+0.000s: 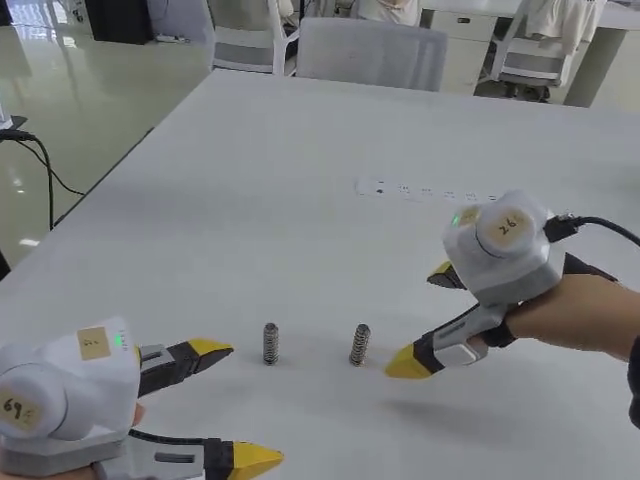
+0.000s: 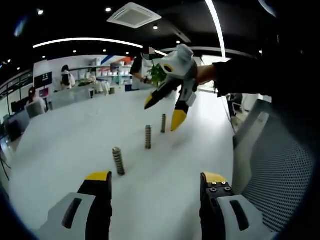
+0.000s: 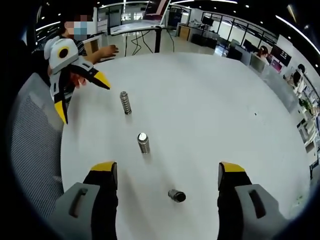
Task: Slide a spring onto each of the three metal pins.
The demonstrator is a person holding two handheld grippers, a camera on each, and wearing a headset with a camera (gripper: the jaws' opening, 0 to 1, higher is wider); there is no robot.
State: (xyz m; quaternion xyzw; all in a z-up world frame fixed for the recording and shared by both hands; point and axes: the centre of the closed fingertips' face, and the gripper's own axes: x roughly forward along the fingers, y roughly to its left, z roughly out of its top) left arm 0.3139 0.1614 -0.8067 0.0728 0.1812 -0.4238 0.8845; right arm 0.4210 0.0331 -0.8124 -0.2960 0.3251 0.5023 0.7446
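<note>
All three springs look seated, and both hand-held grippers are free.

On the tabletop (image 2: 65, 145) the near spring (image 2: 118, 161), middle spring (image 2: 148, 136) and far spring (image 2: 163, 123) stand upright in a row, each apparently sleeved over its pin. The left hand-held gripper (image 2: 156, 177) and right hand-held gripper (image 1: 420, 320) hover spread and empty, so little seems left to do.

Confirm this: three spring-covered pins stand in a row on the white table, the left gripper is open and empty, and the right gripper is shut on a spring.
Wrong on the right gripper: it is open and empty too, as the right gripper view shows. The three spring-covered pins do stand in a row on the white table, and the left gripper is open and empty.
</note>
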